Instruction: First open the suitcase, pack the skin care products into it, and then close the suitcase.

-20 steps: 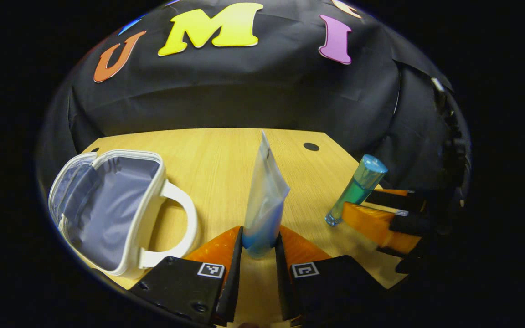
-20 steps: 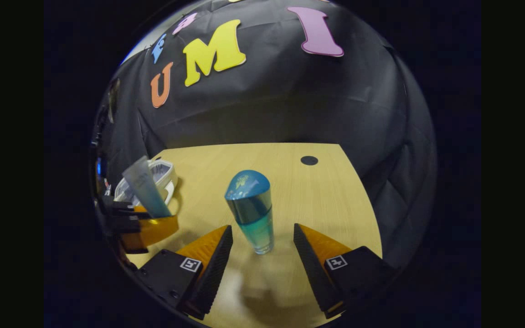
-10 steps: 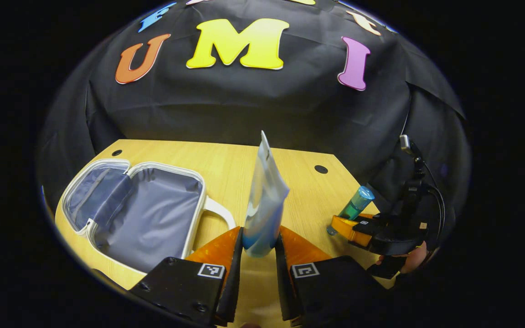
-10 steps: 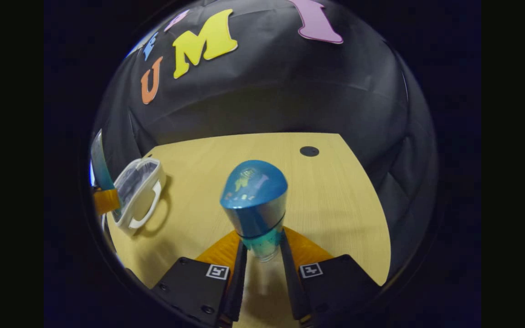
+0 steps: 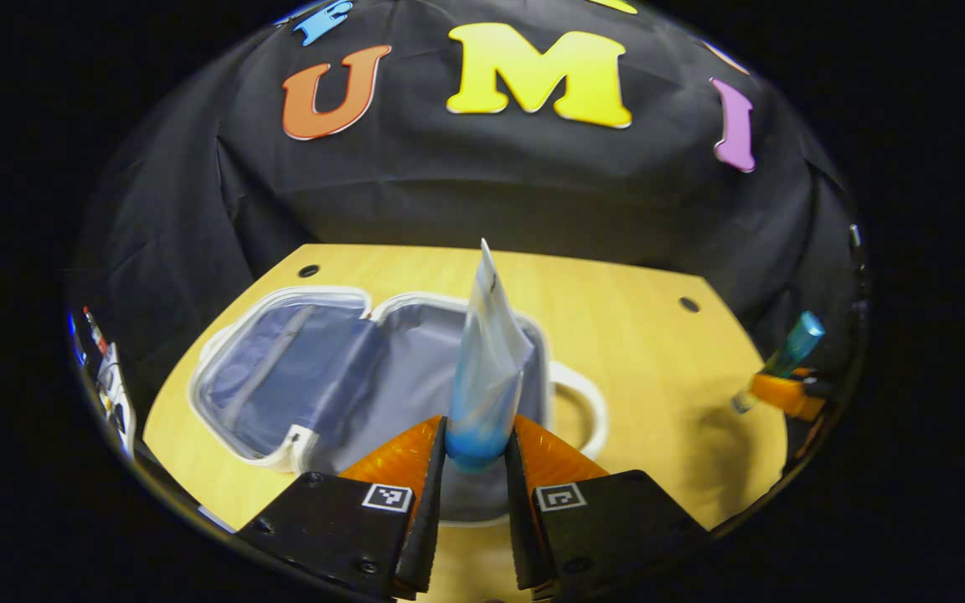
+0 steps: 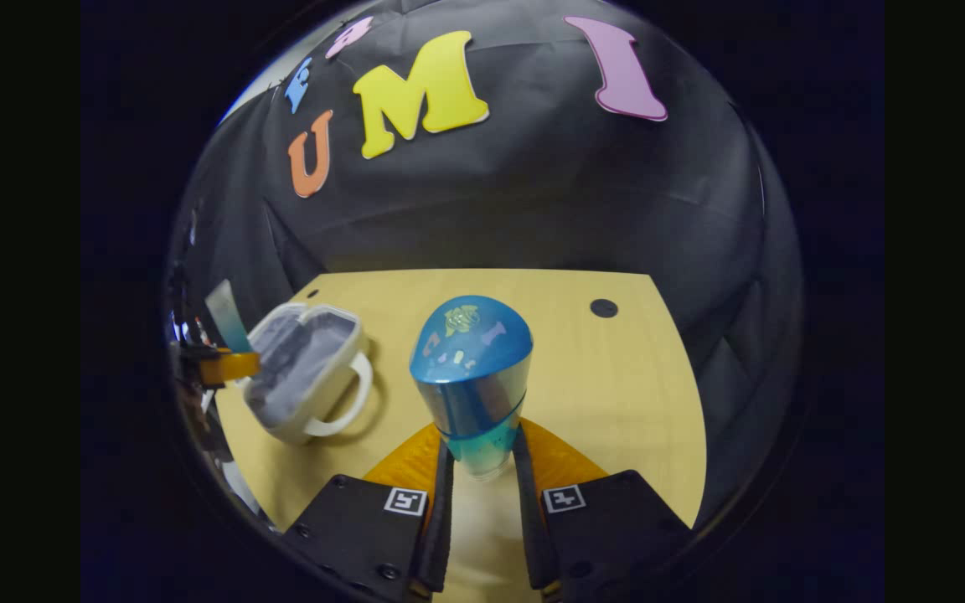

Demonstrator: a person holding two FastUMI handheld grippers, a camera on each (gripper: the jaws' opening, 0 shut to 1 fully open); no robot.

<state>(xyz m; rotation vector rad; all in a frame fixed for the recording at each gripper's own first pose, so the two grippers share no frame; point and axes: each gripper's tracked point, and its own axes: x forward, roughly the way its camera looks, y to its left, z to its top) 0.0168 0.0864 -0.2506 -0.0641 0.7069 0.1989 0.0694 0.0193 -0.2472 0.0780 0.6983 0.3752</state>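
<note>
The suitcase (image 5: 298,377) lies open on the bench (image 5: 650,352), with its two grey-lined halves spread flat and its white handle (image 5: 583,410) turned to the right, so I judge the first step of the task as done. Inside I see only the lining; no product lies there yet, as far as the part not hidden by my tube shows. My left gripper (image 5: 476,469) has its jaws closed tight on the lower end of a soft tube (image 5: 487,368), which stands upright between them and hangs above the near right half of the suitcase. My right gripper (image 6: 482,481) has its jaws closed on the lower part of a bottle (image 6: 472,377) with a blue cap and clear blue-green liquid, held upright over the bare bench, well apart from the suitcase on its right side. So both skin care products are picked up but neither is packed. What remains, I think, is to lower the tube into the suitcase and release it, bring the bottle over and place it too, then fold one half over the other to close it.
</note>
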